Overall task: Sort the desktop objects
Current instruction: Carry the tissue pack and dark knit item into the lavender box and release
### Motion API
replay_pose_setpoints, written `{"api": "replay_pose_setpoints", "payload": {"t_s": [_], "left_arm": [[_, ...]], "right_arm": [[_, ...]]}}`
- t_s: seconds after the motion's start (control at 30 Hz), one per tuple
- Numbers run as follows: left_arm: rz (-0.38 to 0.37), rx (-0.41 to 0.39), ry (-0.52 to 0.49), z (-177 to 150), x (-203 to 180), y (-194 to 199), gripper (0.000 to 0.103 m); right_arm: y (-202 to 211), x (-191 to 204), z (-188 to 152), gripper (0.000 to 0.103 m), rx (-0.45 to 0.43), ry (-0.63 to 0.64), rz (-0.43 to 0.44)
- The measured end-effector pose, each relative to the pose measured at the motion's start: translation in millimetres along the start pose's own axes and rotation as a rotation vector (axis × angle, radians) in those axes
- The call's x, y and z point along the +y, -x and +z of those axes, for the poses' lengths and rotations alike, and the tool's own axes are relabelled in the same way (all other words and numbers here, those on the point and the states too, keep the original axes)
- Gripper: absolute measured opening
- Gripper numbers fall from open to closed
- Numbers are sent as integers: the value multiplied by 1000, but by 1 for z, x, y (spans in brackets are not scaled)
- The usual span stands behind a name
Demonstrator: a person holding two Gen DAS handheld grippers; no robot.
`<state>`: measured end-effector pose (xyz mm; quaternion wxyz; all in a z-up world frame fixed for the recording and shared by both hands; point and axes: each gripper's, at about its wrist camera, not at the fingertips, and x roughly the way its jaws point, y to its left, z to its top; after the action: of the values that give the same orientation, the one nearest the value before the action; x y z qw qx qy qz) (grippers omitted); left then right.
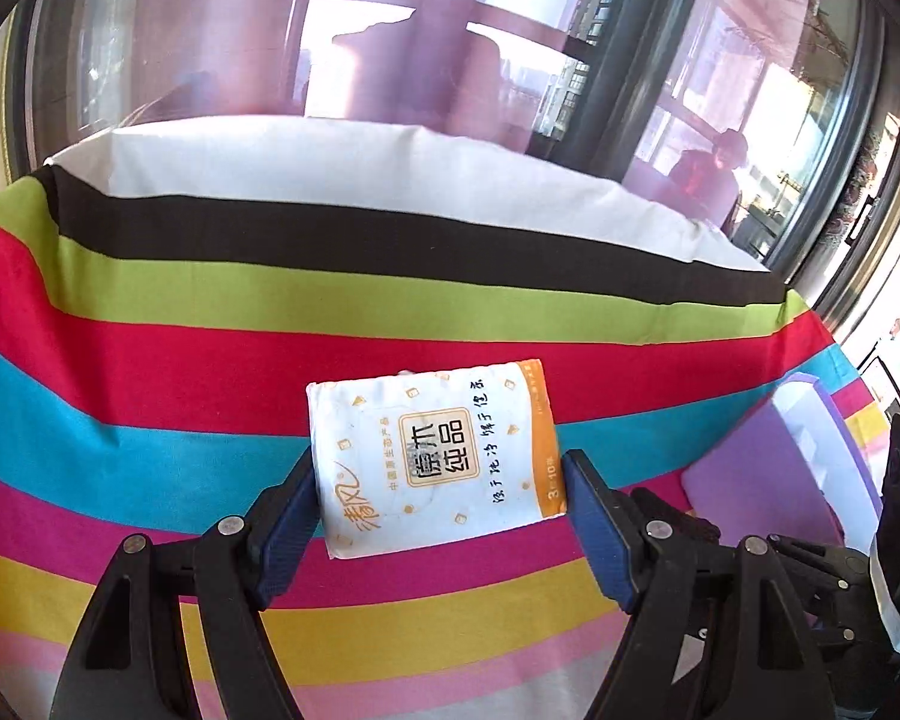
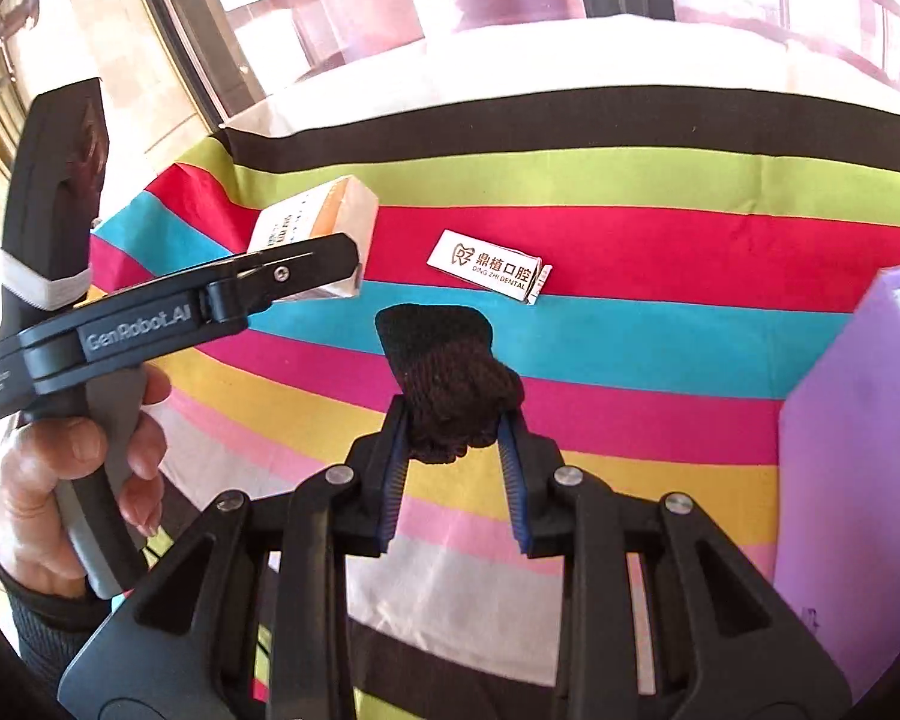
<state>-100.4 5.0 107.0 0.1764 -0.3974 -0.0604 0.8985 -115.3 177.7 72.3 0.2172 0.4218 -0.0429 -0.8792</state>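
My left gripper (image 1: 441, 468) is shut on a white and orange tissue pack (image 1: 432, 456), held by its two short ends above the striped cloth. The same tissue pack (image 2: 318, 228) shows in the right wrist view, between the left gripper's fingers (image 2: 306, 267). My right gripper (image 2: 453, 420) is shut on a dark brown knitted piece (image 2: 450, 378), which bulges forward out of the blue pads. A small white packet with red print (image 2: 489, 267) lies flat on the red stripe beyond it.
A purple box (image 2: 852, 456) stands at the right, also seen as the purple box (image 1: 780, 468) in the left wrist view. The striped tablecloth (image 1: 210, 372) covers the table; windows stand behind it. A hand (image 2: 72, 480) grips the left tool's handle.
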Motion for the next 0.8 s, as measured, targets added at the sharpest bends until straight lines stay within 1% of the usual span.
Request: {"api": "replay_pose_setpoints", "payload": {"t_s": [0.03, 0.1, 0.17, 0.27, 0.37, 0.47, 0.53, 0.63, 0.7, 0.8], "left_arm": [[-10, -5, -11, 3, -6, -2, 77], [-31, -14, -42, 6, -25, 5, 77], [-57, -22, -76, 11, -46, 19, 77], [-97, -28, -133, 7, -73, 28, 77], [-148, -21, -189, 6, -108, 27, 77], [-182, -11, -253, 6, -144, 18, 77], [-207, 5, -292, 1, -166, 16, 77], [-245, 38, -355, -9, -197, 9, 77], [-258, 54, -400, -17, -216, 7, 77], [-280, 76, -495, -29, -246, 0, 77]], "right_arm": [[12, 5, -8, 32, -16, 0, 7], [37, 6, -16, 32, -43, 5, 27], [60, 7, -20, 32, -62, 11, 22], [99, -19, -27, 32, -95, -2, 15], [134, -44, -36, 32, -110, 4, -44], [151, -74, -42, 32, -95, -2, -101], [161, -93, -48, 32, -76, 4, -101], [167, -112, -53, 32, -32, 56, -105], [171, -126, -54, 33, -2, 85, -105], [170, -146, -57, 33, 60, 141, -116]]}}
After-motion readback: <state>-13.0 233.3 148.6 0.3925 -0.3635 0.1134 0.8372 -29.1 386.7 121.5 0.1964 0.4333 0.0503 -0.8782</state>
